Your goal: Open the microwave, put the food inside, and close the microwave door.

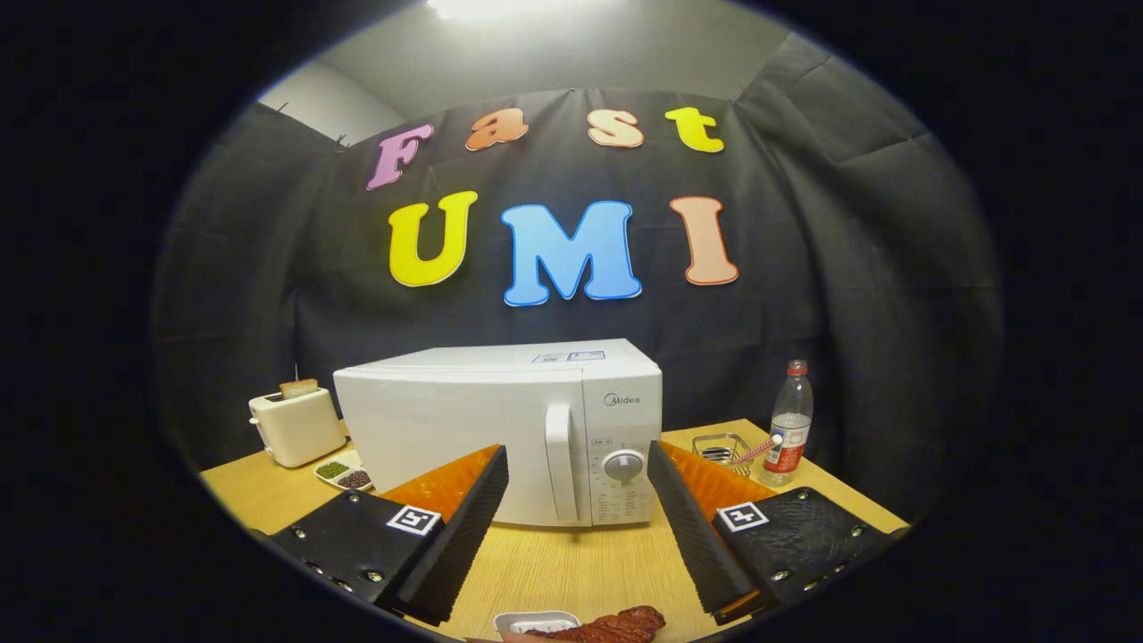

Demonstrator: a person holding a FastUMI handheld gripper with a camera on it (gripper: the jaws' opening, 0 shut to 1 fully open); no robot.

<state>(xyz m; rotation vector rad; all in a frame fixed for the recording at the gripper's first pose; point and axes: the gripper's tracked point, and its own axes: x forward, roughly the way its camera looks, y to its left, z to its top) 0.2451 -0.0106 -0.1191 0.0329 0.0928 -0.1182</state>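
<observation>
Black cloth backs a wooden table [571, 572] where the white microwave [500, 429] stands with its door closed, its vertical handle [560, 460] beside a round dial [623, 465]; "Midea" is printed above the dial. The gripper [576, 473] is spread wide, holding nothing, its 2 fingers flanking the handle. Reddish-brown food [616, 625] lies on a white dish [527, 619] below the fingers.

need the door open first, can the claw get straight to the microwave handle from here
Probably yes. The open claw faces the microwave, and its handle stands just beyond the fingers, in line with the gap. Only bare table lies between; the food sits nearer than the fingertips.
</observation>
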